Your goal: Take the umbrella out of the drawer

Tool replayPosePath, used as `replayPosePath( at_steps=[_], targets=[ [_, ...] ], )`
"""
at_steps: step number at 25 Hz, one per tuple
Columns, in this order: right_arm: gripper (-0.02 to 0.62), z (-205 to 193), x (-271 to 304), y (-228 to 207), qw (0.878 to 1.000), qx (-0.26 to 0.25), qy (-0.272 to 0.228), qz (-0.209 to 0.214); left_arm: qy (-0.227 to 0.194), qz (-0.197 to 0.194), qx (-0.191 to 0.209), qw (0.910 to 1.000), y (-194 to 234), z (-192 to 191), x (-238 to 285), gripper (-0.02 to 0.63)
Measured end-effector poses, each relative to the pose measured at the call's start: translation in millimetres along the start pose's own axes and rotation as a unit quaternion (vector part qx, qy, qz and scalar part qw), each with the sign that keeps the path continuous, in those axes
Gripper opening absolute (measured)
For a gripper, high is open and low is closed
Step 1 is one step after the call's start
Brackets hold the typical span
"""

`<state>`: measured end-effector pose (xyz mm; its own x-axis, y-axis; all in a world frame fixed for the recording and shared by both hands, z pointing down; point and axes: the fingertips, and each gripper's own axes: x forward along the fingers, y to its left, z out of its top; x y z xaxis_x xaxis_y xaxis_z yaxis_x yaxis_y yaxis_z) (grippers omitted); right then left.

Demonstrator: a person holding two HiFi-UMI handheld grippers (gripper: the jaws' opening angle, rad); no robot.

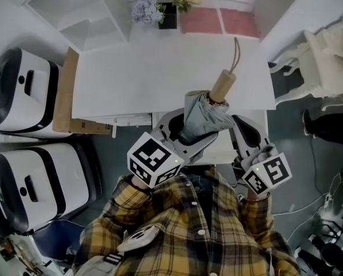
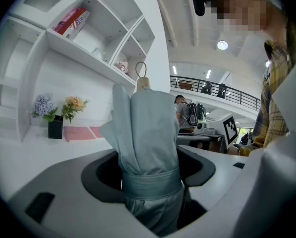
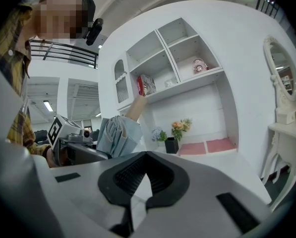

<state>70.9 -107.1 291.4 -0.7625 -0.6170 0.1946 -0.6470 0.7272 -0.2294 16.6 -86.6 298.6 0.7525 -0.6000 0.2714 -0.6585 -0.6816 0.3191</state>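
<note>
Left of the white desk (image 1: pixel 160 79) sit two white machines (image 1: pixel 22 91) (black-striped, on the floor side). At the desk's front edge the left gripper (image 2: pixel 150 168) is clamped on the folded grey-blue umbrella (image 1: pixel 203 117), its jaws pressing just below the strap band. The umbrella stands tilted, and its wooden handle (image 1: pixel 223 85) with a loop leans over the desk top. At the desk's back edge stand flowers in a black pot (image 1: pixel 168 15). Right of the umbrella, the right gripper (image 3: pixel 147 155) is closed on nothing, well clear of the umbrella.
</note>
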Motion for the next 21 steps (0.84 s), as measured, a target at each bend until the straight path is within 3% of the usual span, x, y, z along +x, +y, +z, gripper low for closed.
replayPosePath(
  at_steps=[14,21],
  targets=[
    [0.017,3,4,-2,1.0,0.001,0.0,0.007,0.013,-0.014,0.019,0.9996,-1,4,3,0.313],
    [0.017,10,-3,-14,1.0,-0.01,-0.016,-0.014,0.01,-0.036,0.038,0.9986,-2,9,14,0.313]
  ],
)
